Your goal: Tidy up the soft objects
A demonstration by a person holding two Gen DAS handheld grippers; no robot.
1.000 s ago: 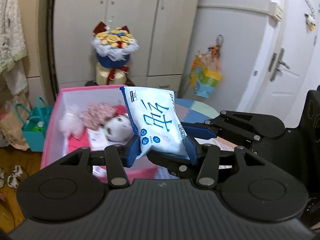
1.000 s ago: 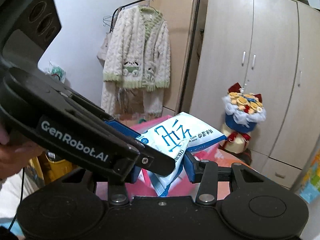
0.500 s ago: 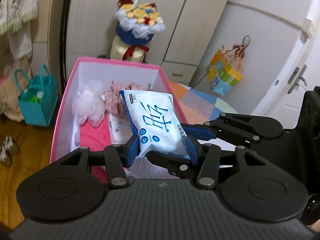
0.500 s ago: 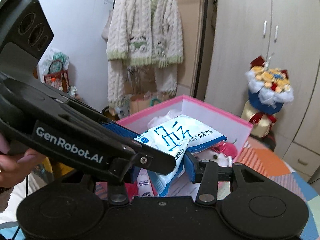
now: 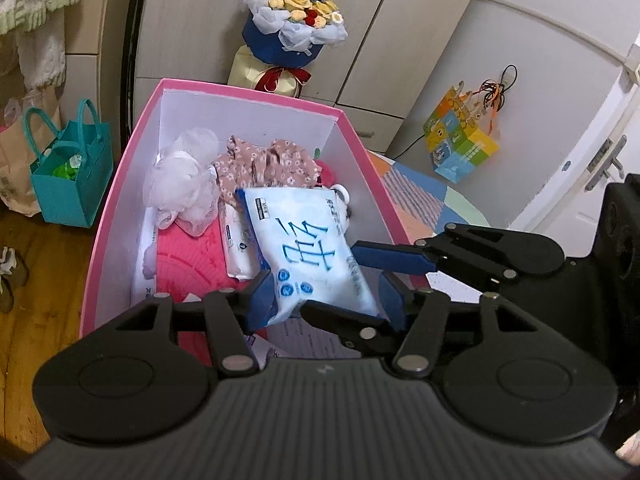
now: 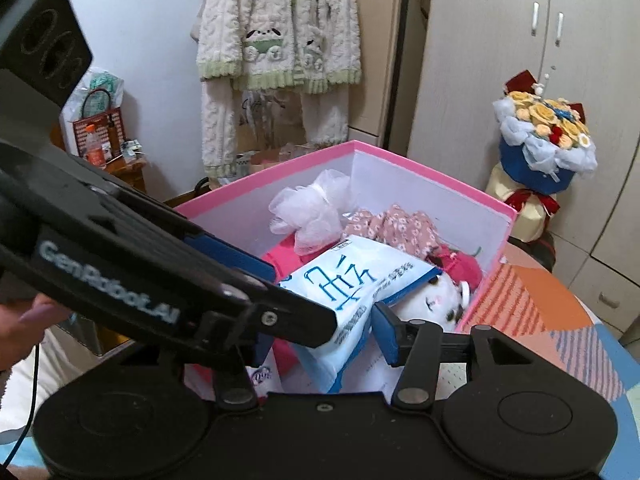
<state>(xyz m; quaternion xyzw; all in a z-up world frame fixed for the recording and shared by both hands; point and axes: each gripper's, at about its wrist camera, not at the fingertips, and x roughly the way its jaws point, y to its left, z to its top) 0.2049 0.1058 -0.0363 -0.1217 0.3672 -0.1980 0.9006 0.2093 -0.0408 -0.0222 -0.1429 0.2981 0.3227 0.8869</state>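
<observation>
Both hand-held grippers, left (image 5: 326,298) and right (image 6: 324,336), jaws just opening, release tissue pack (image 5: 304,252) over pink box (image 5: 116,208), frame centre. Pack light, squashy, slick; best held at edges.

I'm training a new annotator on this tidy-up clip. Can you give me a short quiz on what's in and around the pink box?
1. True or false: the blue-and-white pack lies wholly outside the pink box.
2. In the left wrist view, what sits in the box's far left corner? A) a white mesh puff B) a ball C) a book
3. What stands just beyond the box's far wall?

Key: 1 false, the pack is over the things in the box; 2 A; 3 a bouquet.
</observation>
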